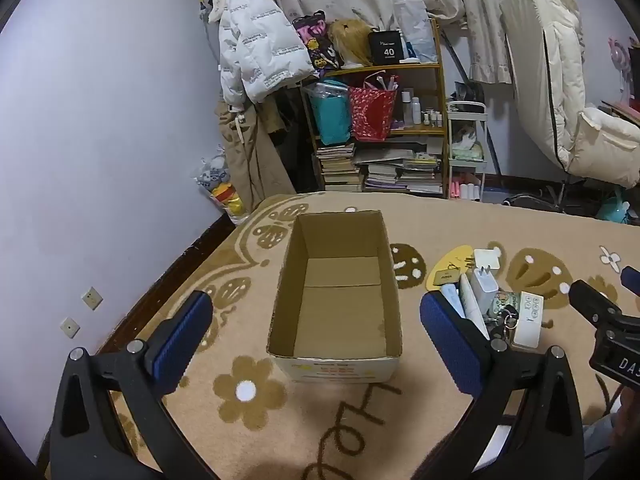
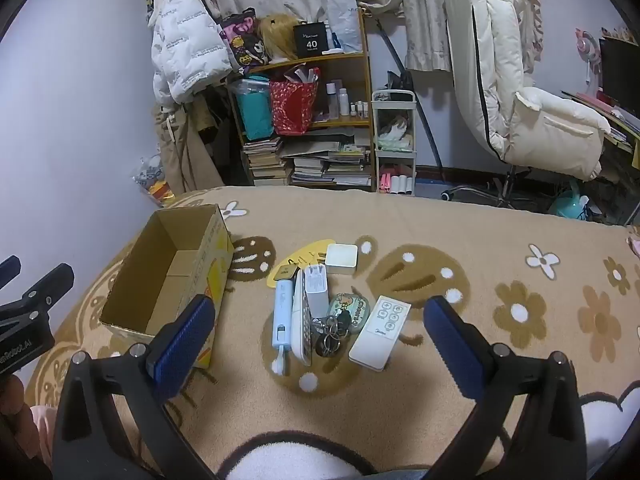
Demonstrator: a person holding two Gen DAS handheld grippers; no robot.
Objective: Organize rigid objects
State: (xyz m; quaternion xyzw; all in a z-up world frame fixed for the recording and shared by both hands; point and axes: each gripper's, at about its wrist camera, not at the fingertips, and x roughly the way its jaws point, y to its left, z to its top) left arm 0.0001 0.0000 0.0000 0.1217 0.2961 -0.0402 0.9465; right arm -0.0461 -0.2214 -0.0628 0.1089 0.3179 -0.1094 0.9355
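The left gripper (image 1: 316, 320) hangs over the blanket (image 1: 460, 220) with its jaws wide apart and nothing between the pads. Under it, between the two blue pads, stands the cardboard box (image 1: 280, 288), open at the top and with nothing inside. The box lies on the blanket near the left edge of the bed.

The right gripper (image 2: 318, 326) is also fully spread and holds nothing. In front of it, on the blanket, lies a small heap of rigid things, just right of the box (image 2: 136, 264) and not touching it. The remote (image 2: 380, 332) is white and lies at the right side of the heap, a little tilted. Beside it is a bunch of keys (image 2: 330, 338) with a green tag. Left of the keys lie a long white piece with dots (image 2: 300, 324), maybe a calculator or a second remote; the view is too small to say, and a light blue tube (image 2: 282, 316). A grey charger (image 2: 317, 288) rests partly on them, and a white square plug (image 2: 341, 258) lies behind it, on a yellow card (image 2: 316, 246).

Both grippers point down at a slant. In the right view the left gripper (image 2: 24, 280) shows at the left edge, beside the box. The heap (image 1: 492, 296) is partly hidden behind the right pad in the left view.
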